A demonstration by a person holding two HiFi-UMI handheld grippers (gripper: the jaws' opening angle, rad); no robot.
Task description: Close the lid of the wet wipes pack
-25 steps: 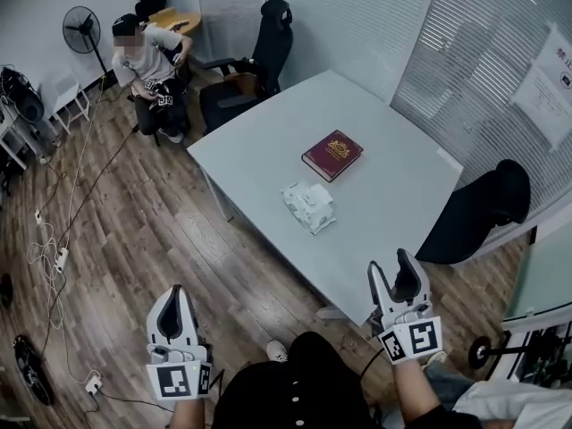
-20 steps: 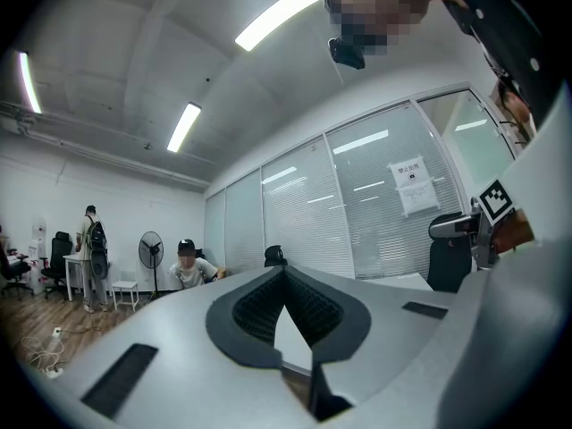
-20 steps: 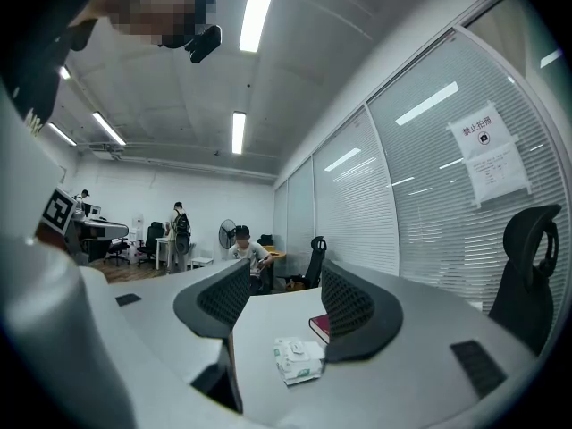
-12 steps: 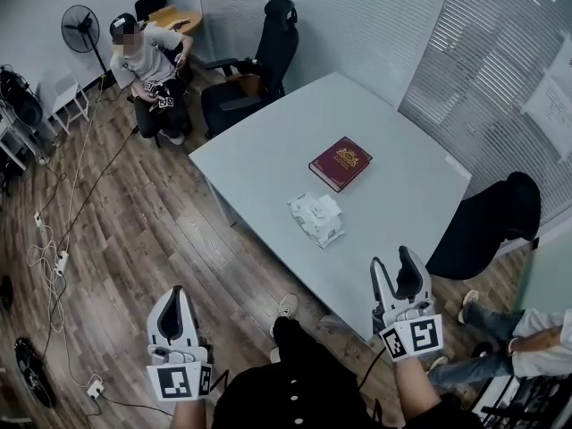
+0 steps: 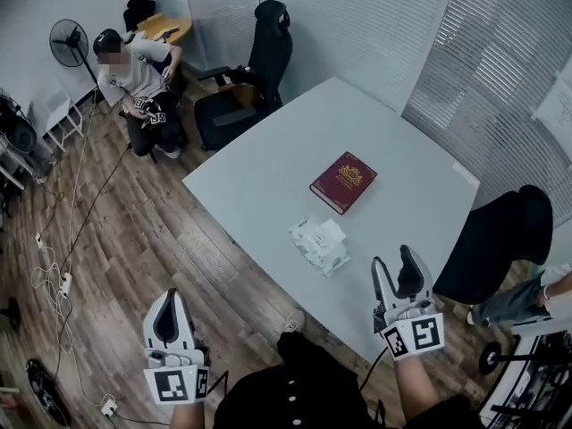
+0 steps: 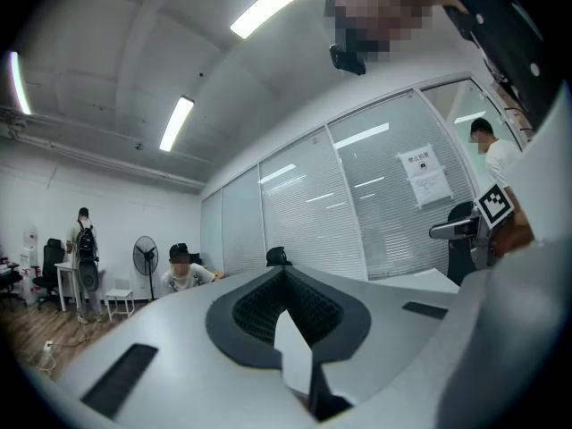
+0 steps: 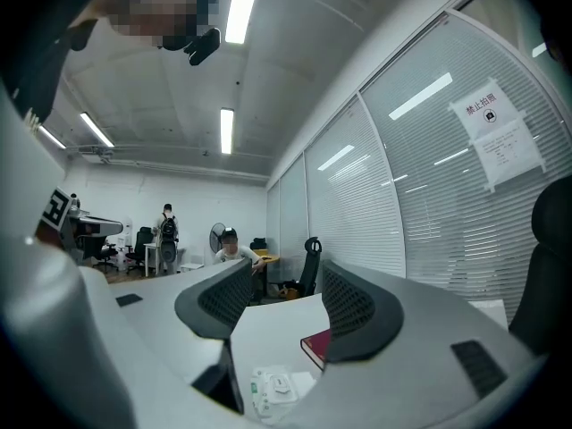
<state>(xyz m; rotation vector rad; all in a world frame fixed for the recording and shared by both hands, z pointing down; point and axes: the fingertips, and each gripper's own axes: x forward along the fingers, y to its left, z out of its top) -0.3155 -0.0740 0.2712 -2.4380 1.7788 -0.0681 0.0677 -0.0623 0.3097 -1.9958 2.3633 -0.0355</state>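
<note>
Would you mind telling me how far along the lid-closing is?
Nothing done yet: the wet wipes pack lies on the table, lid apparently open. In hand: nothing; left tool shut, right tool open, both short of it. Left: reach in, press the lid shut.

we record a wood-plank floor (image 5: 134, 231) with loose cables (image 5: 63, 280) at the left. a white counter (image 5: 268, 177) stands mid-room, with black office chairs (image 5: 264, 52) at its far and right sides. slatted blinds (image 5: 375, 16) line the glass walls, and one carries a posted notice (image 7: 496, 137). a pedestal fan (image 5: 67, 38) stands near a seated person (image 5: 134, 74). the ceiling strip lights (image 7: 234, 7) are lit.
</note>
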